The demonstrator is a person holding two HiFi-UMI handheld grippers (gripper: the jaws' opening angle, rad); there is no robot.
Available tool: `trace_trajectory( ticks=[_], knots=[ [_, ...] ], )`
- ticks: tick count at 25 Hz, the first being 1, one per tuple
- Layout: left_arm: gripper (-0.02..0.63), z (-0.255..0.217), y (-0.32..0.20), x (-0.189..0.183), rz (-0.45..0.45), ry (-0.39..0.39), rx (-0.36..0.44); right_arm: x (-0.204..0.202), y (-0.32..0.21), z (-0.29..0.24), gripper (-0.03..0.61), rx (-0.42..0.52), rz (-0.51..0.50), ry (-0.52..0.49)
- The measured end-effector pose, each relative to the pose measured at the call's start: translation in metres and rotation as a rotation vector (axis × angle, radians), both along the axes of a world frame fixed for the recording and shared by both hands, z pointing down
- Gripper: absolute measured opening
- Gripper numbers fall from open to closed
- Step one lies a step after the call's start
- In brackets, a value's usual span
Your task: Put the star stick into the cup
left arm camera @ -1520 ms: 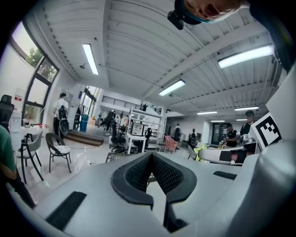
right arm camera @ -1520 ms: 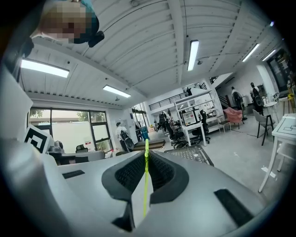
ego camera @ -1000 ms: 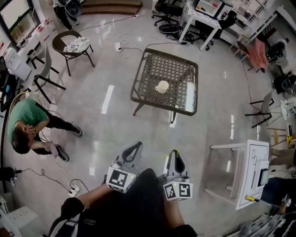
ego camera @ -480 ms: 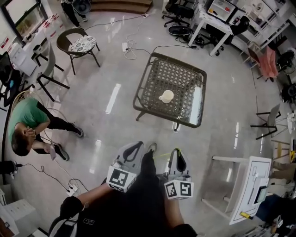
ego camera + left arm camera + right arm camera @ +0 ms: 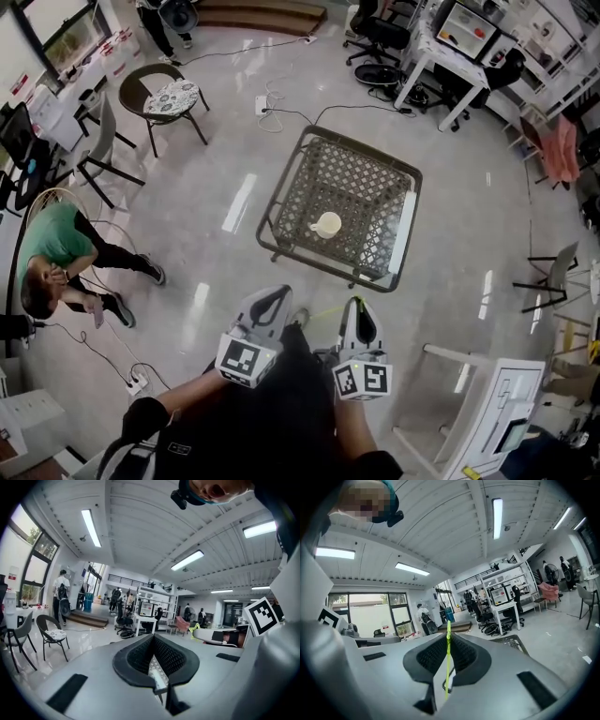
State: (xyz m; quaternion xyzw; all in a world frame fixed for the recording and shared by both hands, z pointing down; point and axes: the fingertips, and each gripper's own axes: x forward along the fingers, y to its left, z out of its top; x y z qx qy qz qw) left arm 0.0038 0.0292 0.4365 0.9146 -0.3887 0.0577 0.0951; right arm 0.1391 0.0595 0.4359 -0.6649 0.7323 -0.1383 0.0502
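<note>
A cream cup stands upright on a low wicker table out ahead of me on the glossy floor. My right gripper is held close to my body, well short of the table, and is shut on the thin yellow-green star stick. The stick runs up between the pads. Its star head shows in the left gripper view, beyond the right gripper's tip. My left gripper sits beside it, shut with nothing in it. A corner of the wicker table appears past the right jaws.
A person in a green shirt sits at the left, with cables and a power strip on the floor nearby. A round chair stands at the back left. A white side table is at my right, and desks line the back.
The wicker table and cup have come nearer and lower in the head view. Both grippers keep their places near my body, and the right stays shut on the stick.
</note>
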Motion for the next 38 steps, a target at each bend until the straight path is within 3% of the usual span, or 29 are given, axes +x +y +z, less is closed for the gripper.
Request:
trace_trajectory(
  ticks=[14, 31, 38],
  knots=[
    [0.014, 0.003, -0.084, 0.038, -0.103, 0.01, -0.006, 0.057, -0.093, 0.019, 0.021, -0.034, -0.048, 0.021],
    [0.015, 0.024, -0.219, 0.058, -0.026, 0.016, -0.053, 0.067, -0.22, 0.06, 0.021, -0.126, 0.021, 0.033],
    [0.014, 0.031, -0.254, 0.057, -0.041, 0.043, -0.075, 0.071, -0.257, 0.086, 0.021, -0.153, 0.032, 0.045]
  ],
)
